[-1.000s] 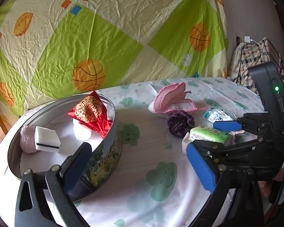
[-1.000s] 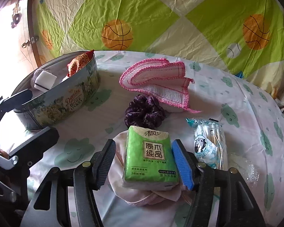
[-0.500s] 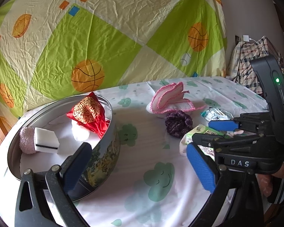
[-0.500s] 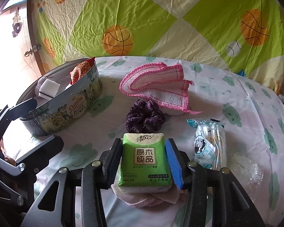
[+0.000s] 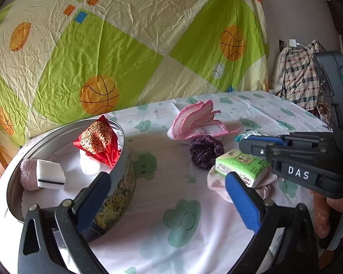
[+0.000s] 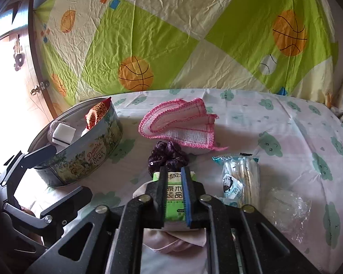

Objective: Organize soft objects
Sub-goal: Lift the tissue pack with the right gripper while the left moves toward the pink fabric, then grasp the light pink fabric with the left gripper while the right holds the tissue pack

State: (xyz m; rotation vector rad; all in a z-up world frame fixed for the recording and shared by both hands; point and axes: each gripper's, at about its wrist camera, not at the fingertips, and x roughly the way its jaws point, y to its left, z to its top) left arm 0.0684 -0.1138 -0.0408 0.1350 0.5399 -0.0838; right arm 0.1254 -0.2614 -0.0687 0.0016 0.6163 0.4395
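Right gripper [image 6: 174, 196]: clamped on the green tissue pack [image 6: 174, 194]; the jaws have just been closing, and the pack is seen squeezed narrow between the pads.
Tissue pack, place: right of the cookie tin [image 6: 80, 157], well apart from it, over a pale pink cloth [image 6: 171, 244]; whether the two touch cannot be told.
Tissue pack, axis: its long side is run along the fingers, away from the camera, the top end pointed toward the purple scrunchie [image 6: 169, 156]; the pinch is made across the short side.
Left gripper [image 5: 167, 201]: spread wide and empty, the left finger held over the tin's near rim, nothing between the pads.
Nearer hand: the tin is nearer the left gripper, but the pack is held by the right.
Deciding relation: the tin lies to the left of the gripped pack, so a carry leftward over the rim is judged to be needed.
Inside the tin: a white sponge [image 5: 50, 174], a pink puff [image 5: 28, 178] and a red pouch [image 5: 97, 138] are already seen.
Beyond the scrunchie: a pink-edged cloth [image 6: 180, 123], right of the tin.
Right of the pack: a cotton swab packet [image 6: 239, 178], still on the table.
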